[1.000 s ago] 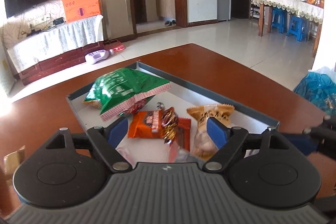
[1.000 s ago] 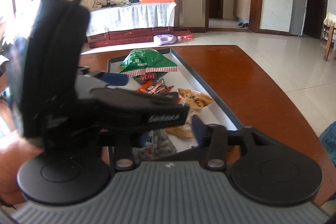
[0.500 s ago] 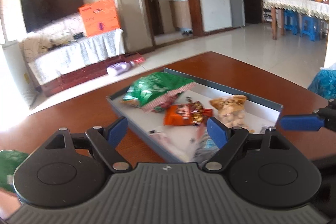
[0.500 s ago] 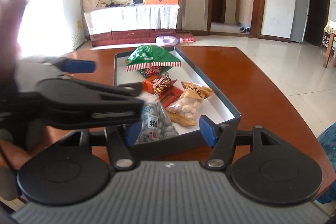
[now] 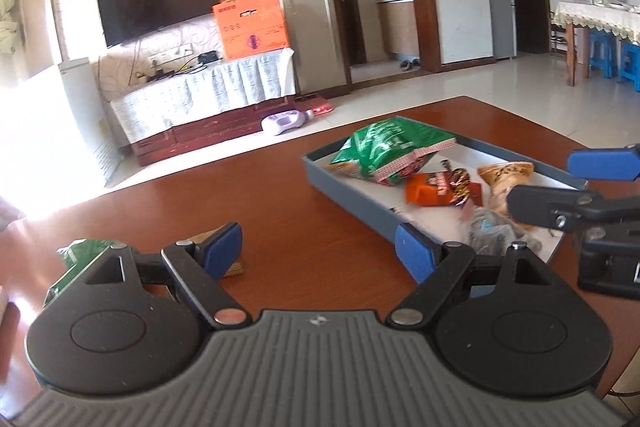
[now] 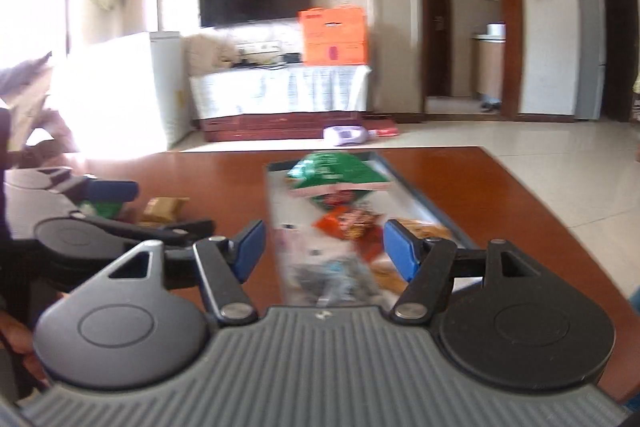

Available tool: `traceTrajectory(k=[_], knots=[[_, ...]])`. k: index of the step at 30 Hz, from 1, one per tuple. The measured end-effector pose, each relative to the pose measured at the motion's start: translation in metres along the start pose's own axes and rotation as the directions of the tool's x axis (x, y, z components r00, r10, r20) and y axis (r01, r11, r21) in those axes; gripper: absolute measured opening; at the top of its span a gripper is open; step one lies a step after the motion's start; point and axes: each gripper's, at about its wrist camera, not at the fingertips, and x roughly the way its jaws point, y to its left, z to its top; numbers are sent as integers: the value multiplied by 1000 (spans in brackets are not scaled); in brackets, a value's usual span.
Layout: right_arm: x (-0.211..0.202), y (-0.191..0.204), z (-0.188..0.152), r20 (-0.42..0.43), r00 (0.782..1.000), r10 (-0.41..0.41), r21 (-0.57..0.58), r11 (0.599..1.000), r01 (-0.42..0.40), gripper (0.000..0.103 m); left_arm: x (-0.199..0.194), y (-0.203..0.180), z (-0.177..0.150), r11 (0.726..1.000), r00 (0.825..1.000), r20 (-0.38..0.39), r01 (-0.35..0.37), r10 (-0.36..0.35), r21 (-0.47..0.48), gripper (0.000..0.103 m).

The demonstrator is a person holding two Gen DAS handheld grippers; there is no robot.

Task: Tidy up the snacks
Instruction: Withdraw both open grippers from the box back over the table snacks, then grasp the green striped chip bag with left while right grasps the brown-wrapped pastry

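**Left gripper swung off the tray toward the loose snacks**

The left gripper [image 5: 318, 247] is held wide, nothing between its pads. A second ago it was aimed straight into the tray; now bare table is framed between the pads and the tray [image 5: 352, 199] is seen off to the right. A green packet [image 5: 80, 253] and a tan packet [image 6: 162, 209] are seen on the table [image 5: 304, 223] just beside the left pad, outside the tray.

The right gripper [image 6: 324, 253] is released; its jaws have just been opening, nothing pinched, with the near end of the tray framed between them. A grey packet [image 5: 494, 231] is lying there, beside an orange packet [image 5: 430, 189], a peanut bag [image 5: 504, 183] and a big green bag [image 5: 386, 151].

Judgement: one drop-off is probably finished, and the two loose packets are next to be fetched by the left gripper.
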Motion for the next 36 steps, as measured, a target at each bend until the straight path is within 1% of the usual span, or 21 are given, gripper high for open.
traceTrajectory(k=[2, 4, 5, 8, 12, 16, 19, 21, 25, 28, 32, 36], knots=[[0, 8, 2, -4, 999, 36, -8, 999, -36, 67, -4, 7, -4, 1000, 1000, -11, -19, 19, -14, 87], [1, 17, 4, 0, 997, 71, -10, 997, -71, 60, -9, 14, -8, 999, 999, -18, -42, 41, -27, 87], [2, 23, 5, 3, 996, 88, -11, 996, -88, 53, -10, 18, -10, 998, 999, -20, -50, 49, -31, 87], [7, 38, 6, -12, 993, 119, -30, 992, -119, 52, -14, 31, -14, 996, 996, -30, -82, 80, -38, 87], [13, 59, 6, -15, 990, 141, -49, 989, -142, 52, -16, 54, -19, 990, 993, -59, -104, 98, -91, 88], [21, 76, 6, -32, 988, 150, -61, 986, -152, 53, -15, 74, -25, 982, 987, -90, -143, 132, -127, 89], [29, 87, 4, -59, 986, 155, -61, 985, -159, 58, -13, 90, -33, 974, 980, -124, -171, 153, -151, 90], [35, 95, 2, -79, 985, 155, -68, 985, -160, 64, -13, 101, -39, 969, 977, -142, -182, 159, -168, 91], [42, 110, 0, -104, 980, 169, -102, 978, -179, 66, -8, 118, -45, 958, 969, -157, -217, 189, -187, 94], [47, 117, -2, -120, 978, 172, -124, 975, -187, 66, -3, 127, -46, 951, 965, -175, -231, 196, -207, 96], [58, 123, -6, -173, 974, 145, -137, 976, -169, 66, 8, 128, -52, 948, 956, -225, -237, 188, -213, 96], [74, 127, -14, -266, 959, 94, -151, 979, -138, 66, 21, 132, -58, 947, 949, -253, -243, 187, -209, 96]])
